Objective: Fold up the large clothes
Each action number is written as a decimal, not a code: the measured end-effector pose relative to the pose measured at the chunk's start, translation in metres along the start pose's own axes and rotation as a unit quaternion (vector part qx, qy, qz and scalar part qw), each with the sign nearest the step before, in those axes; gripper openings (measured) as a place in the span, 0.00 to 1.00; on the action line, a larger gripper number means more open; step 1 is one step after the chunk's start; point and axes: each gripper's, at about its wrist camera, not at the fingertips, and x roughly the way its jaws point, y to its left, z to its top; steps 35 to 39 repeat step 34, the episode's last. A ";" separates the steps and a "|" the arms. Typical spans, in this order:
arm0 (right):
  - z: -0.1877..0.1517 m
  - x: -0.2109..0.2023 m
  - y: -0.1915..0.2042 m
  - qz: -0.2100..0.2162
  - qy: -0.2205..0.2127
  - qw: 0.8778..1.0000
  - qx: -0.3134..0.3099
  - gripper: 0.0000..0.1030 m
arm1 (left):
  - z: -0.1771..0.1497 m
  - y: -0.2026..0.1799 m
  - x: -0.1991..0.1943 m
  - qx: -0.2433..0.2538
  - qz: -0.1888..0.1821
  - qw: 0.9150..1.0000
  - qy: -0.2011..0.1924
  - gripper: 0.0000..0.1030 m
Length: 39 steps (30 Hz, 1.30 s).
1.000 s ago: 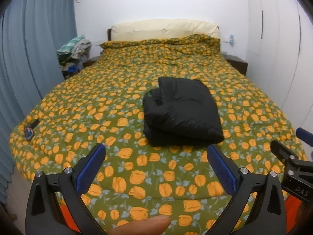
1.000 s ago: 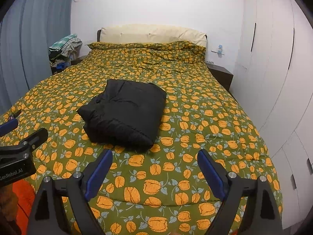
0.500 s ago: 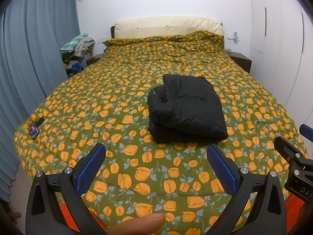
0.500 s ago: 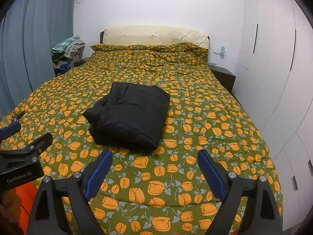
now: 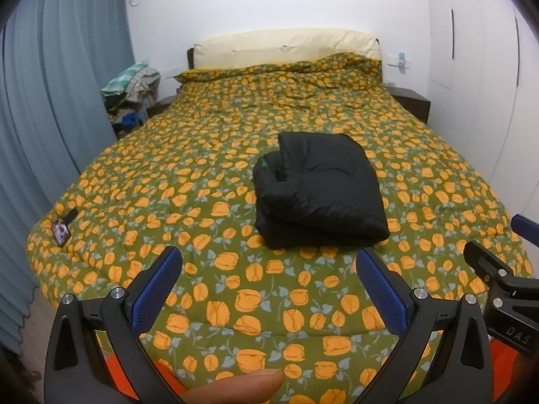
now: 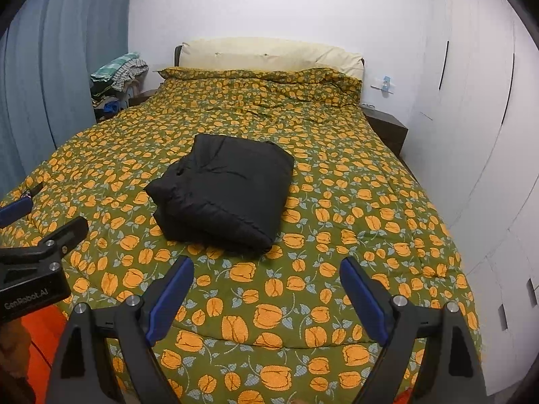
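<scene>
Black puffy jacket (image 5: 320, 188) is seen folded into a bundle mid-bed (image 5: 188, 202), well clear of both claws. Left claw (image 5: 269, 286) and right claw (image 6: 266, 289) are held spread, empty. Risk judged: padded layers may spring apart if left unpressed, undoing the fold.

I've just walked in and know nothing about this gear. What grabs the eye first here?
The bed's green quilt covered in orange flowers fills both views. In its middle lies a black garment, folded into a thick bundle. Low in front, the left gripper and right gripper hang open, clear of it.
</scene>
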 end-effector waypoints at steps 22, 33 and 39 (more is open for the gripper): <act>0.003 -0.005 0.007 0.000 -0.005 1.000 -0.014 0.87 | 0.001 0.000 -0.003 0.003 0.000 1.000 0.002 1.00; -0.003 0.001 0.003 -0.003 0.007 1.000 -0.011 0.87 | 0.001 -0.001 0.002 -0.006 -0.017 1.000 0.006 1.00; -0.003 0.002 0.002 -0.002 0.008 1.000 -0.011 0.87 | 0.001 -0.002 0.002 -0.004 -0.016 1.000 0.005 1.00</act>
